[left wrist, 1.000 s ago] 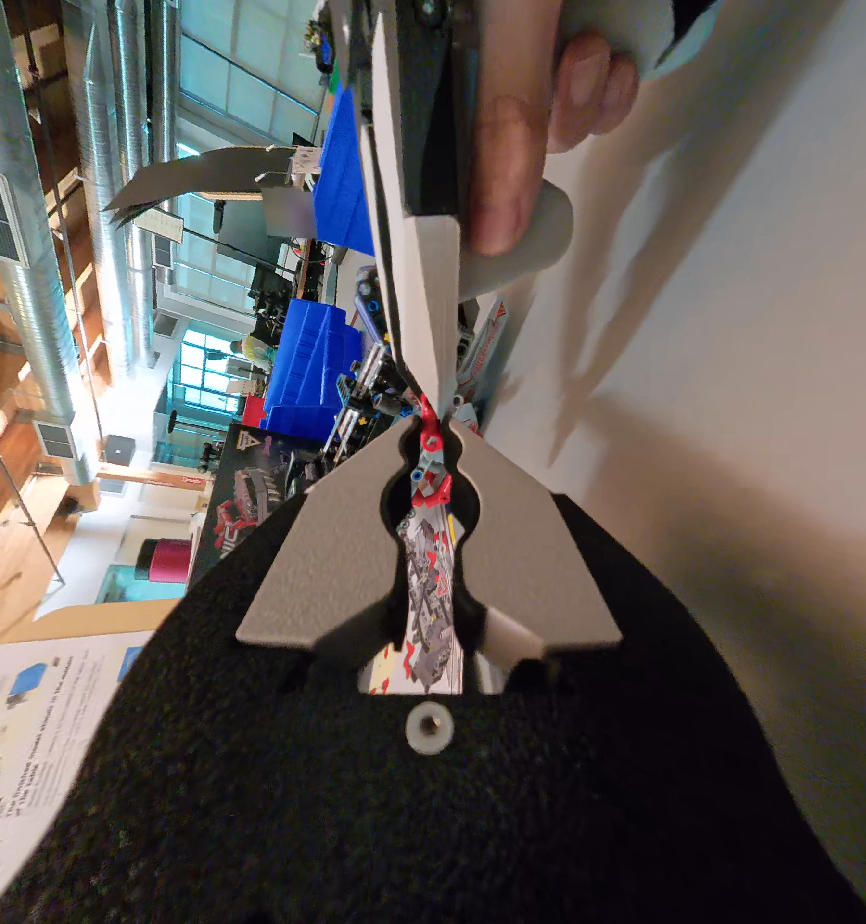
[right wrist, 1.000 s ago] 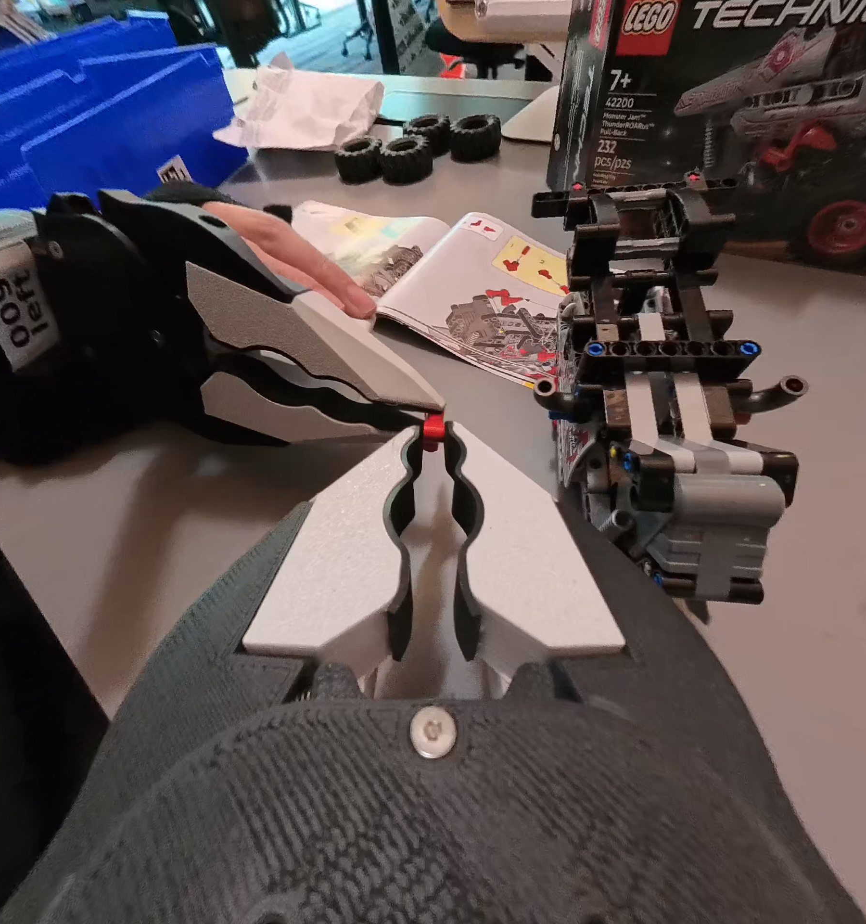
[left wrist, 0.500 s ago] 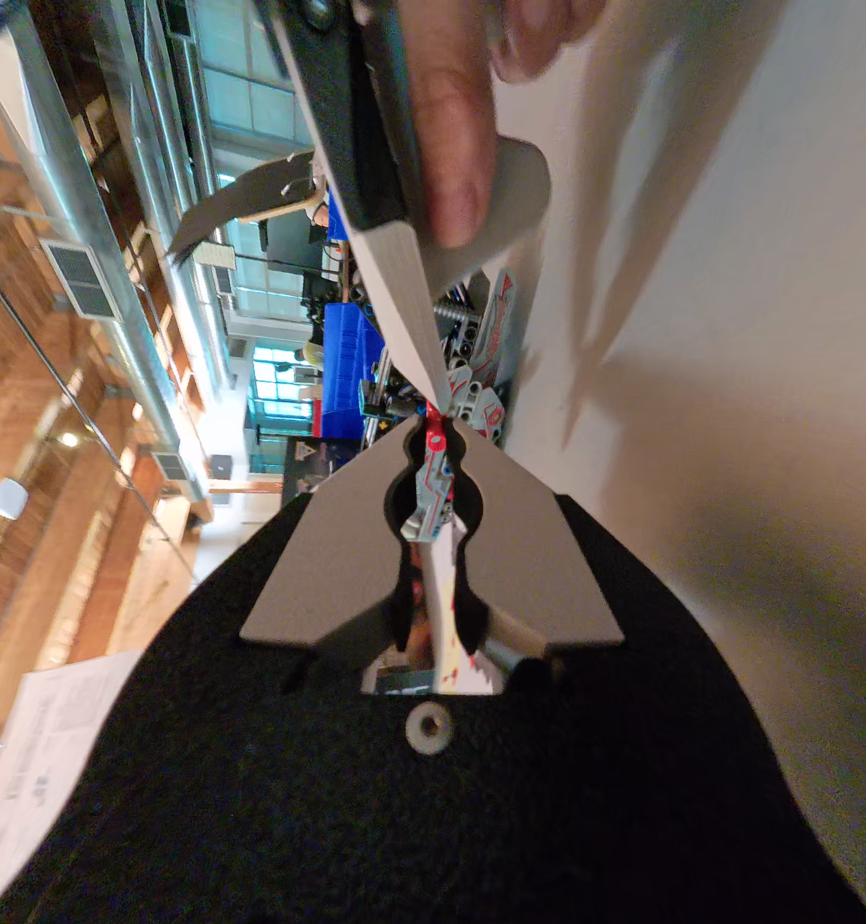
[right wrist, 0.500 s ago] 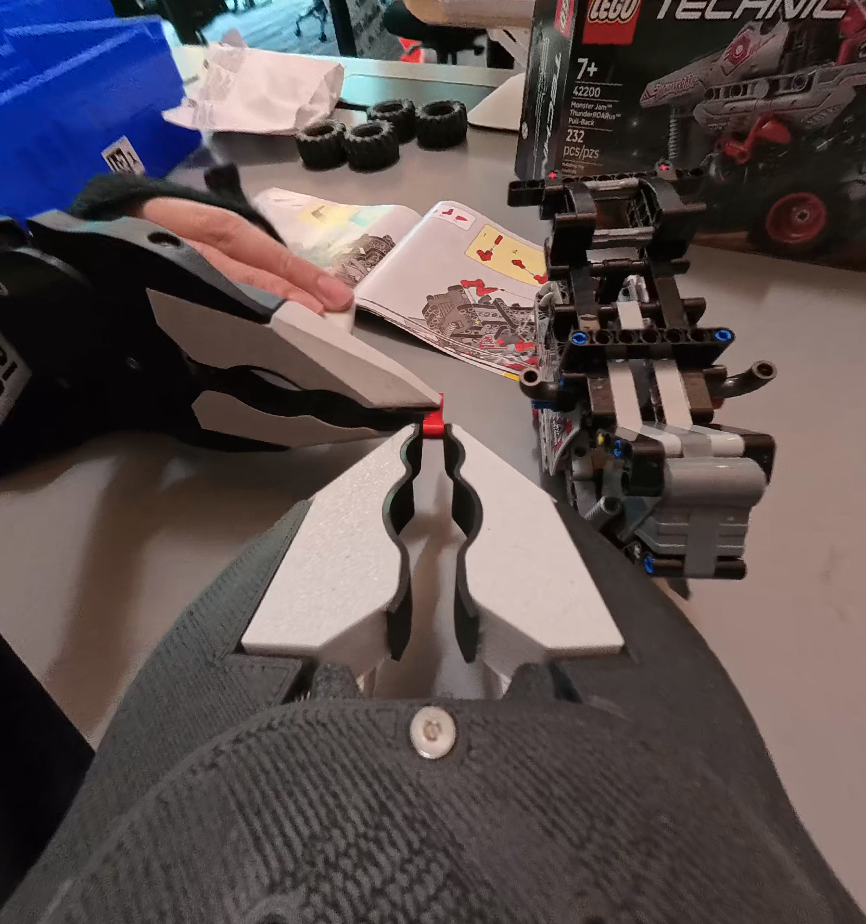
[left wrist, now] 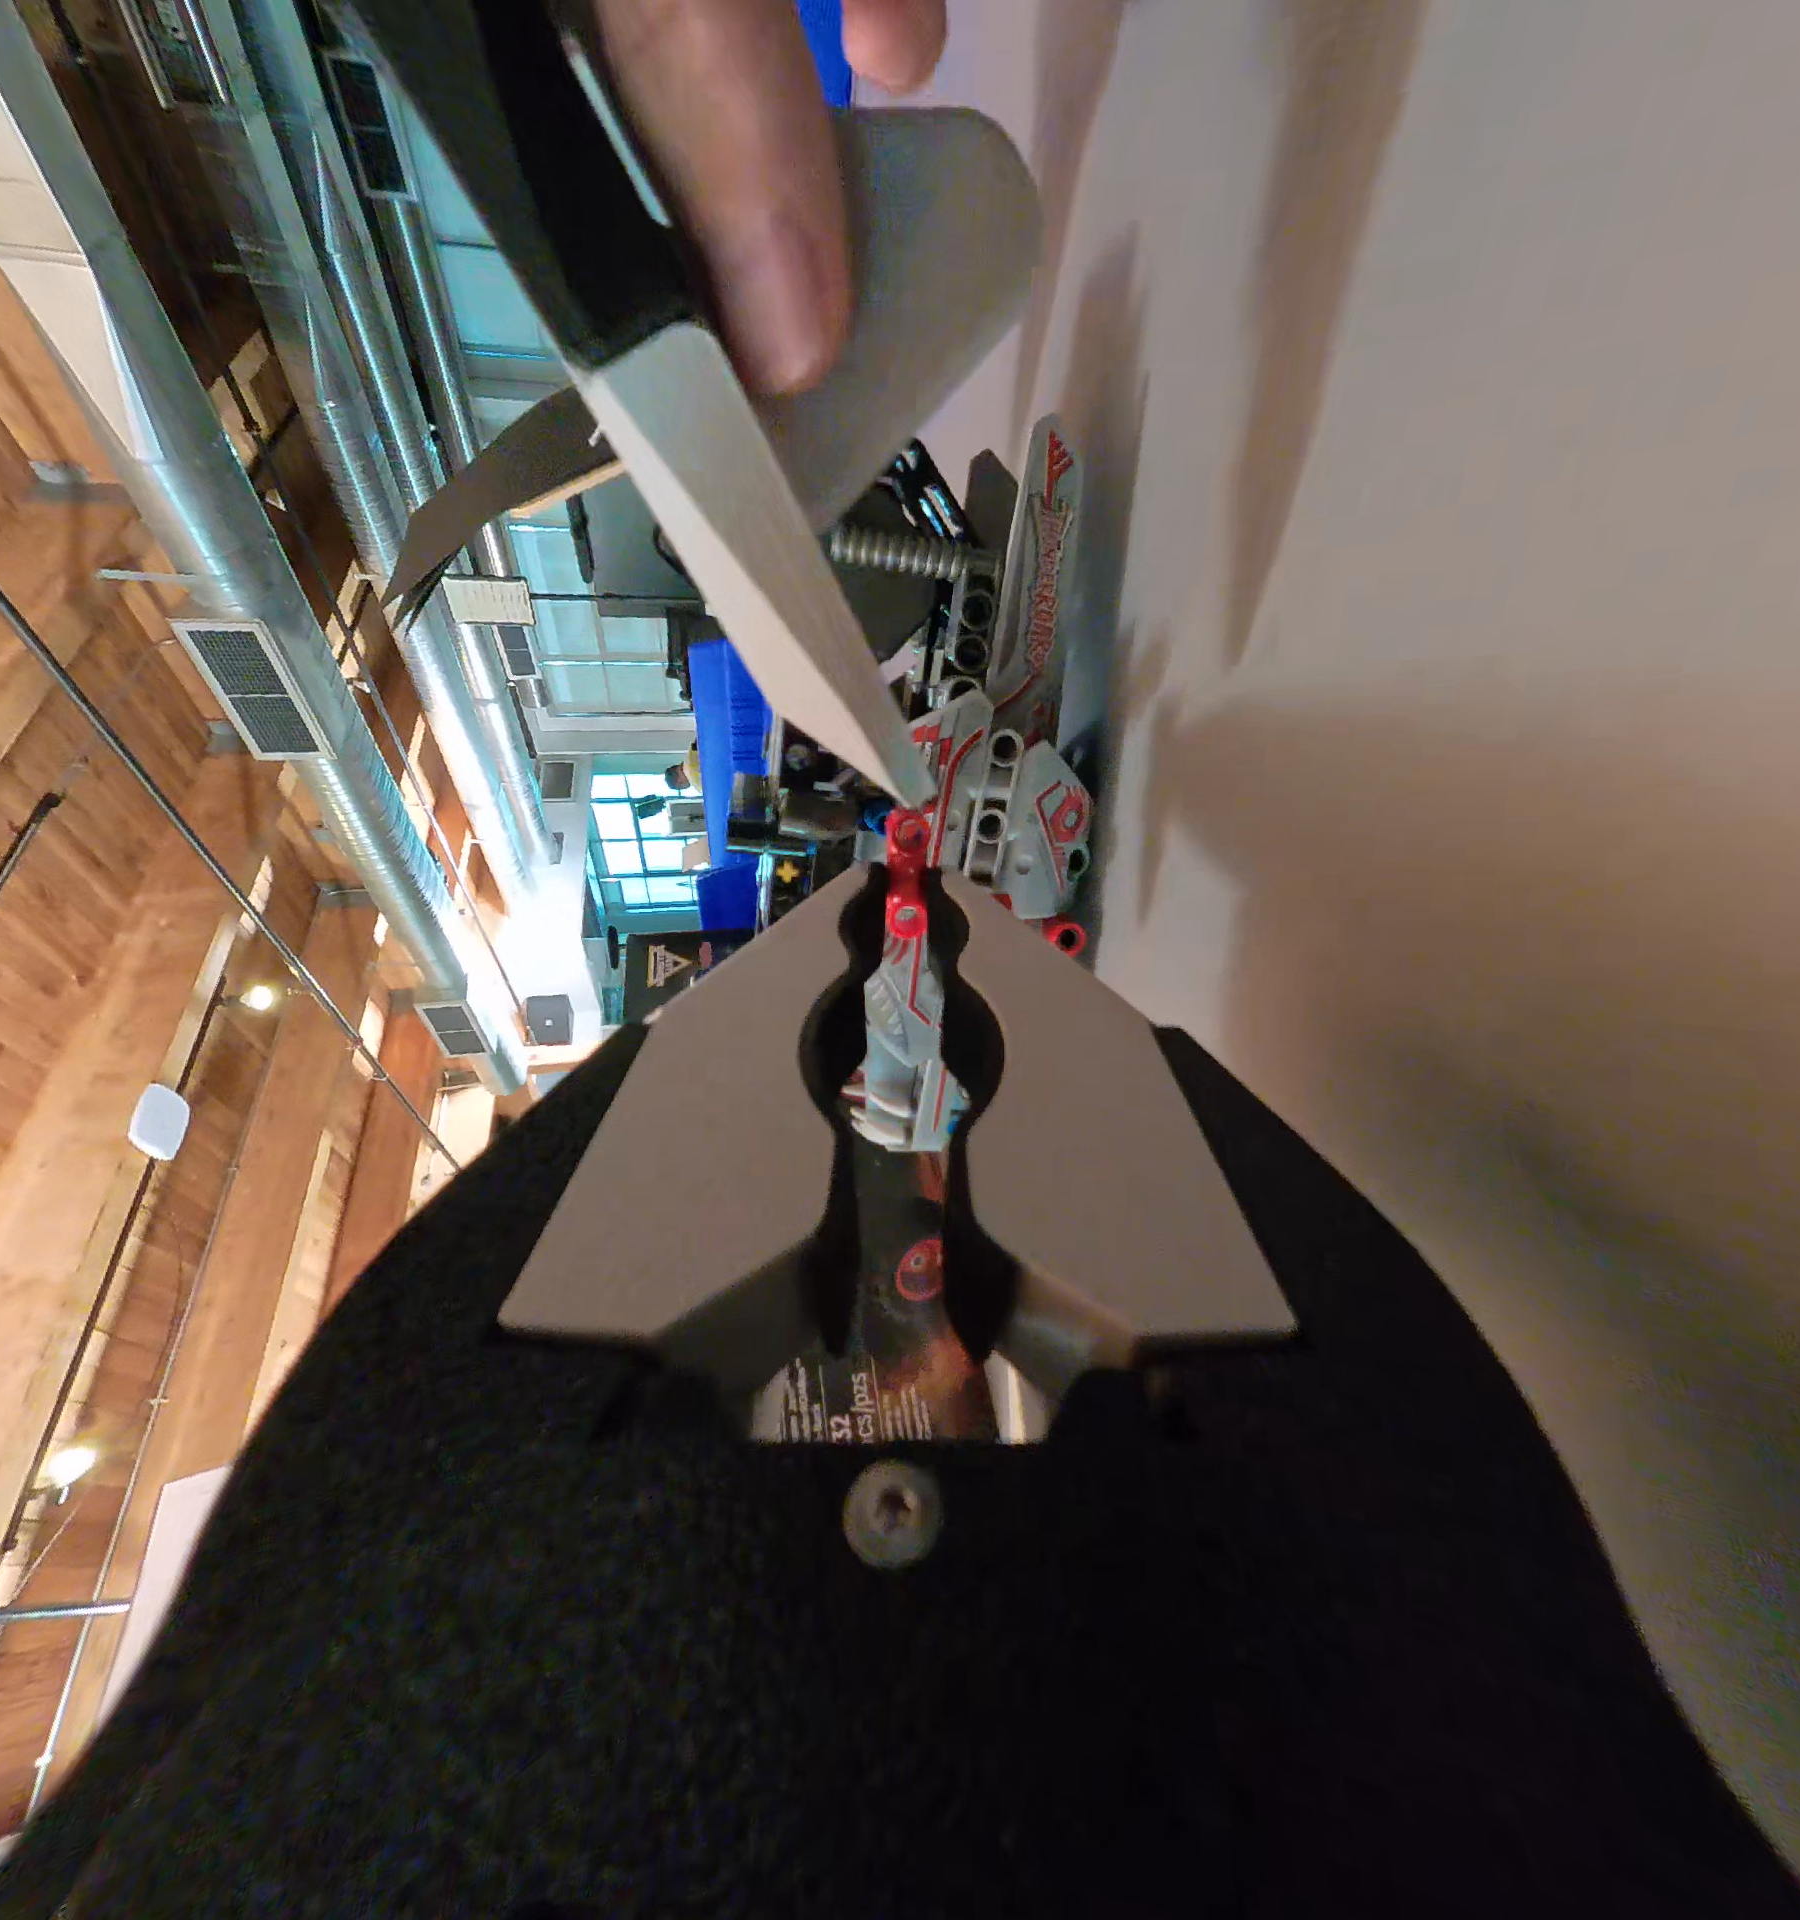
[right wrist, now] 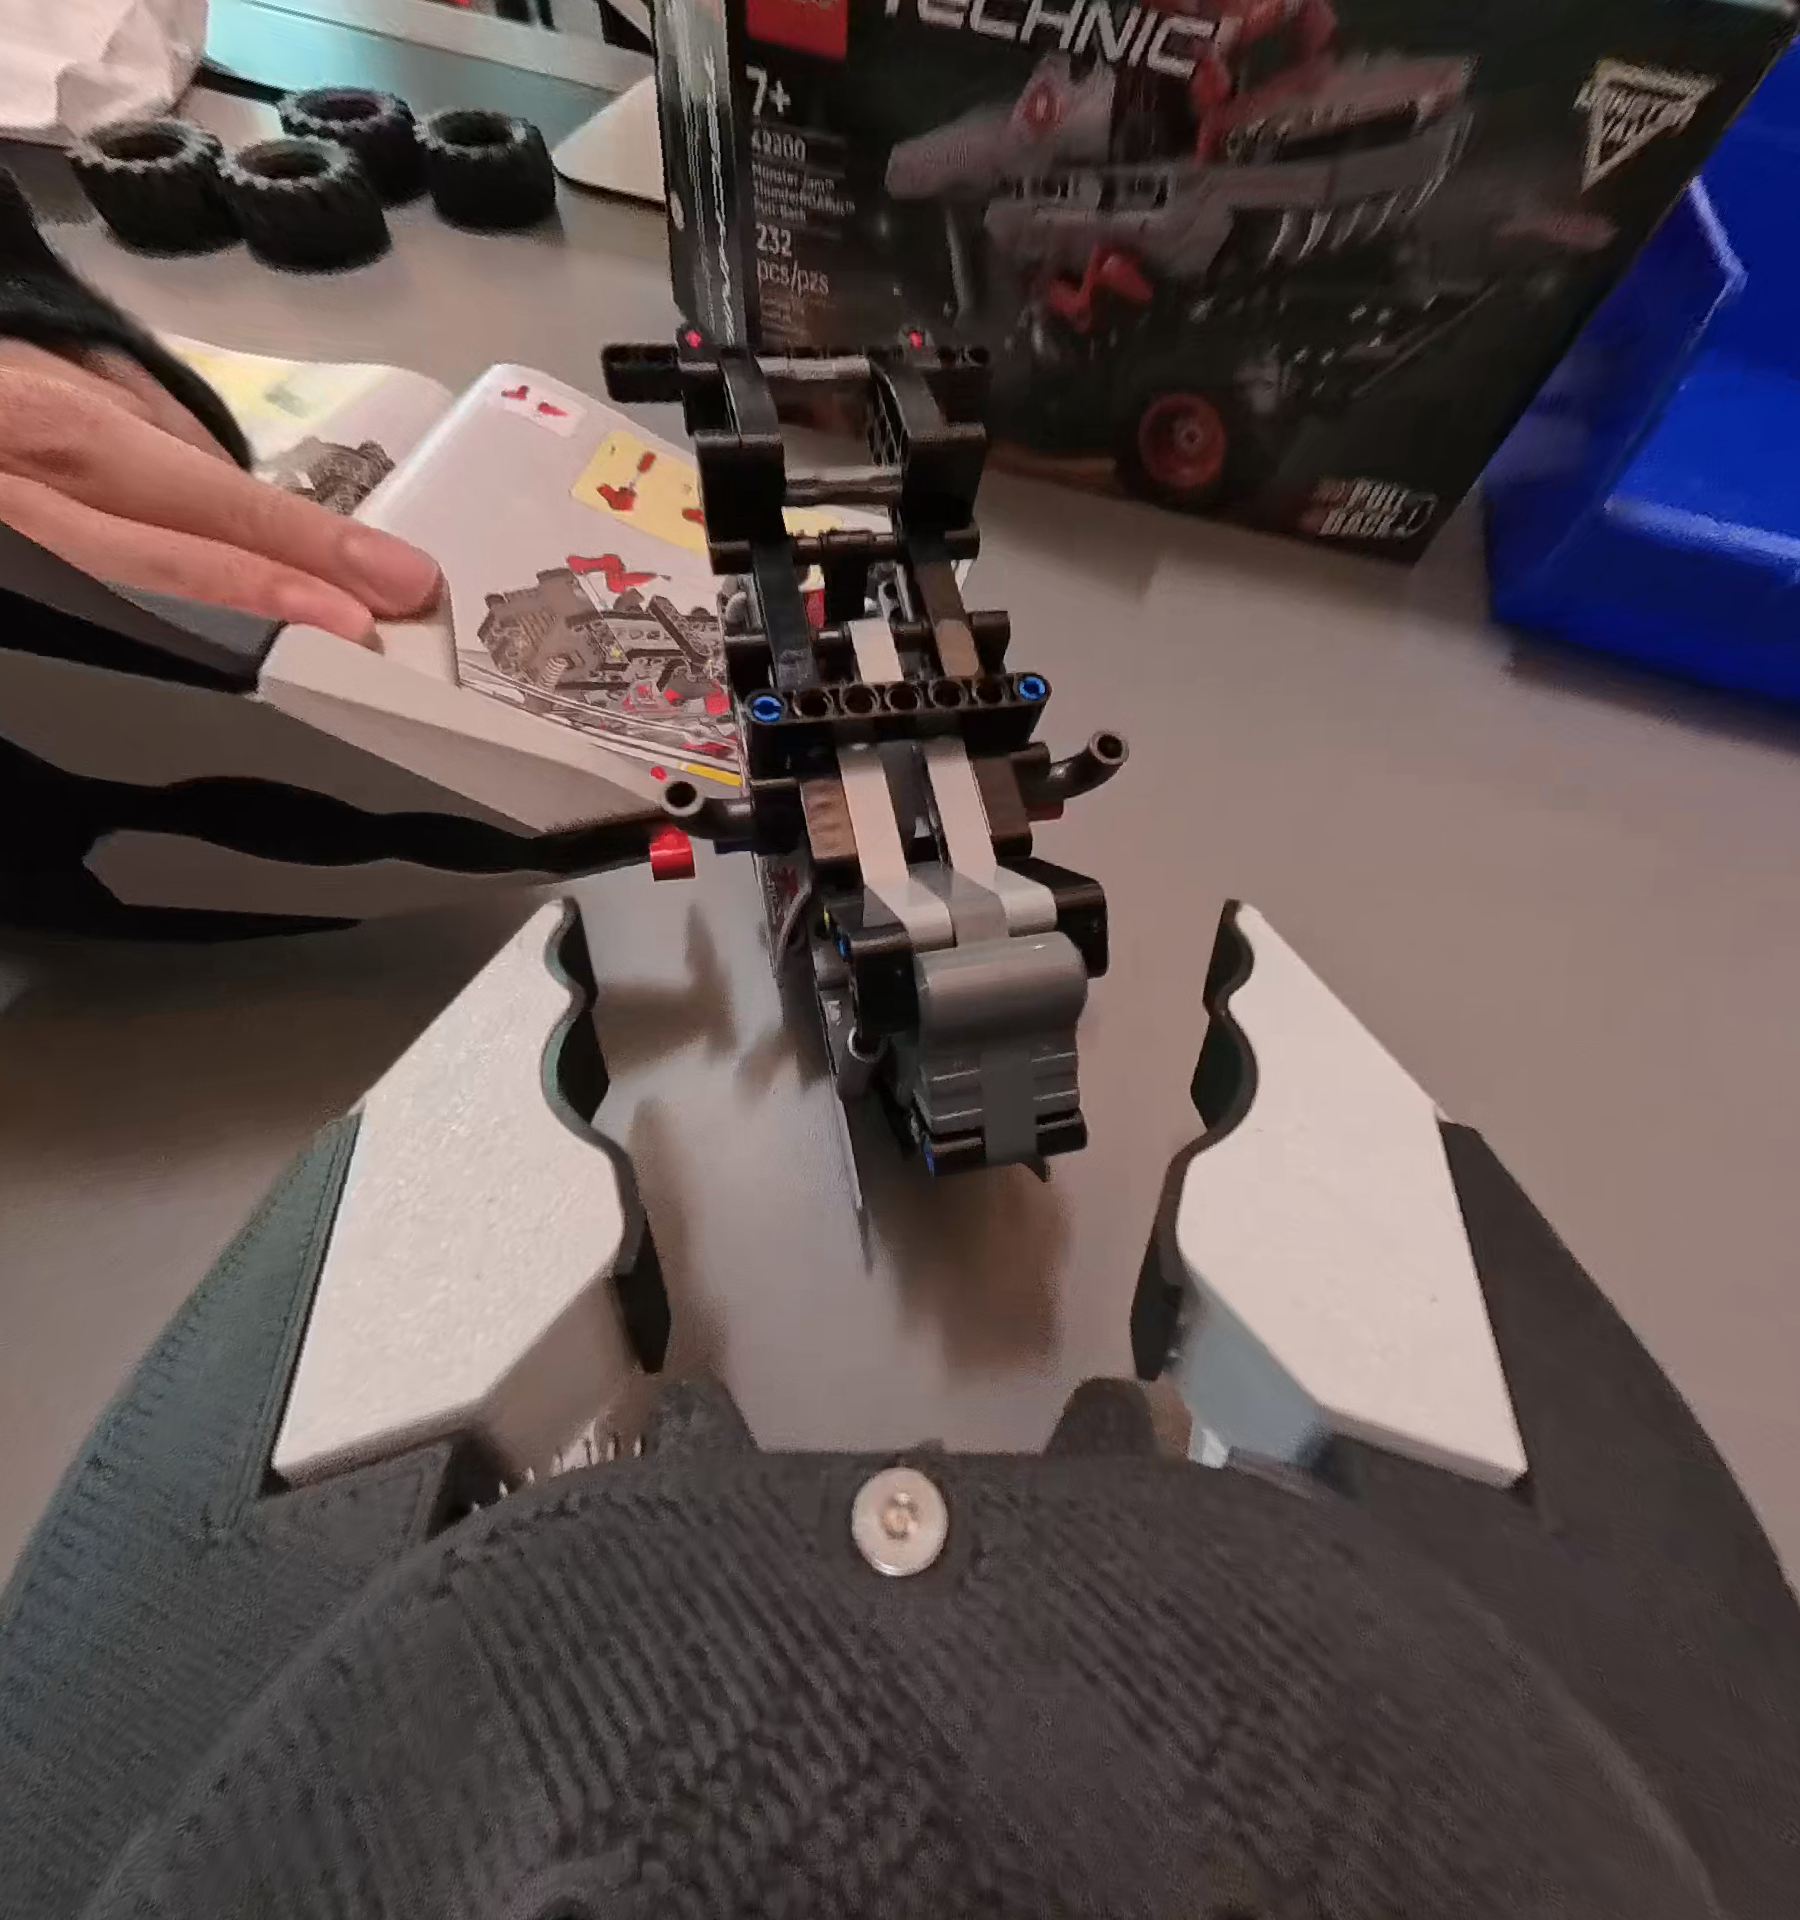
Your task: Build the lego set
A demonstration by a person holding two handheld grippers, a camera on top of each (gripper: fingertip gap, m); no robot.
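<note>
My left gripper [left wrist: 906, 894] is shut on a small red lego piece [left wrist: 906, 914]. A grey panel with red stripes [left wrist: 911, 1039] sits in the gap between its fingers, just behind the red piece. In the right wrist view the left gripper [right wrist: 657, 842] comes in from the left, and the red piece [right wrist: 672, 852] is close to the left side of the truck chassis [right wrist: 875, 727]. My right gripper [right wrist: 898, 914] is wide open and empty, with its fingers on either side of the chassis's grey near end [right wrist: 989, 1029]. One right finger [left wrist: 761, 582] shows in the left wrist view, its tip by the red piece.
The chassis lies on a grey table [right wrist: 1395, 831], and its grey side panels [left wrist: 1021, 821] show in the left wrist view. An open instruction booklet [right wrist: 563, 582] lies left of it, under a person's hand [right wrist: 200, 520]. Behind are the set's box [right wrist: 1187, 208], three black tyres [right wrist: 304, 197] and a blue bin [right wrist: 1706, 468].
My right gripper has let go of the red piece, opened wide and moved to straddle the chassis. My left gripper still holds the red piece and now has it beside the chassis.
</note>
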